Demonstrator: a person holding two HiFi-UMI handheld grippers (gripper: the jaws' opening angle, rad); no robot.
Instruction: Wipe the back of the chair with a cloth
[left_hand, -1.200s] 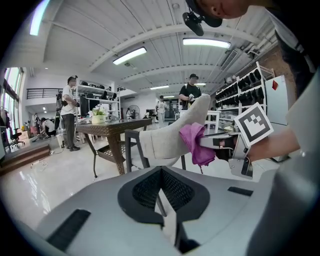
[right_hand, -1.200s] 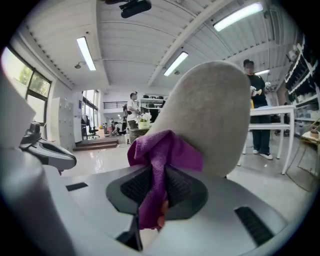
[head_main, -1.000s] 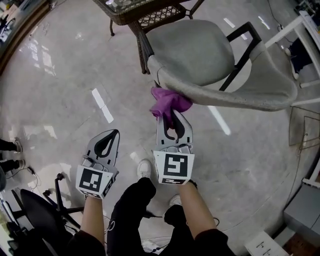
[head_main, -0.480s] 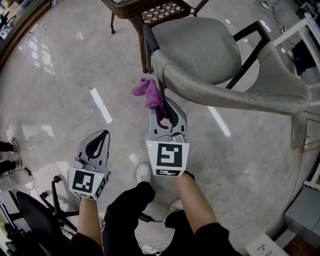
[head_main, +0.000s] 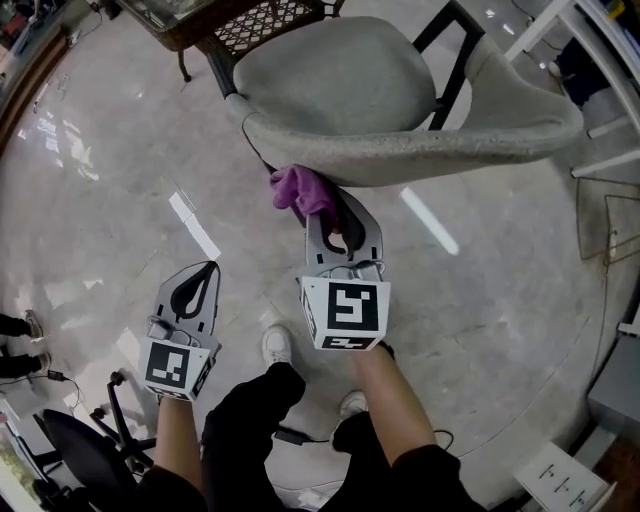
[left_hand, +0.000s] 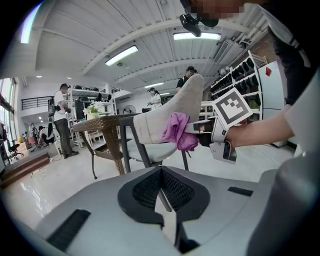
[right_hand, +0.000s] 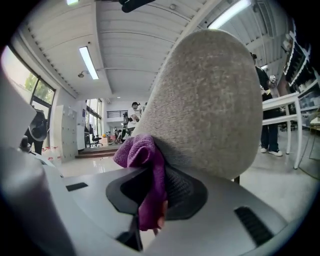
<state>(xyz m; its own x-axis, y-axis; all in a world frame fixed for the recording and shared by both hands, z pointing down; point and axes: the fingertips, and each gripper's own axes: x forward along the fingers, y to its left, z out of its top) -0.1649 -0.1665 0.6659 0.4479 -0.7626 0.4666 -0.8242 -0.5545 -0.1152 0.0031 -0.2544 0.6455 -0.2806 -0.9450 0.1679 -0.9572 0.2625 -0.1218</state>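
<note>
A grey upholstered chair (head_main: 340, 80) stands in front of me, its curved backrest (head_main: 420, 150) nearest. My right gripper (head_main: 330, 205) is shut on a purple cloth (head_main: 300, 190), which presses against the outer face of the backrest near its left end. In the right gripper view the purple cloth (right_hand: 145, 165) bunches between the jaws against the grey backrest (right_hand: 205, 110). My left gripper (head_main: 193, 290) hangs lower left, shut and holding nothing. The left gripper view shows the chair (left_hand: 165, 120) side-on, with the cloth (left_hand: 179, 132) pressed to it.
A wicker table (head_main: 215, 20) stands beyond the chair at the top left. A white frame (head_main: 590, 60) is at the right. A black office chair base (head_main: 80, 440) sits at the lower left. Several people stand far back in the left gripper view. Polished floor (head_main: 100, 200) surrounds everything.
My right gripper has carried the cloth from the backrest's left edge back onto its outer face. The head view has shifted, so the chair sits higher in frame. The left gripper stays low.
</note>
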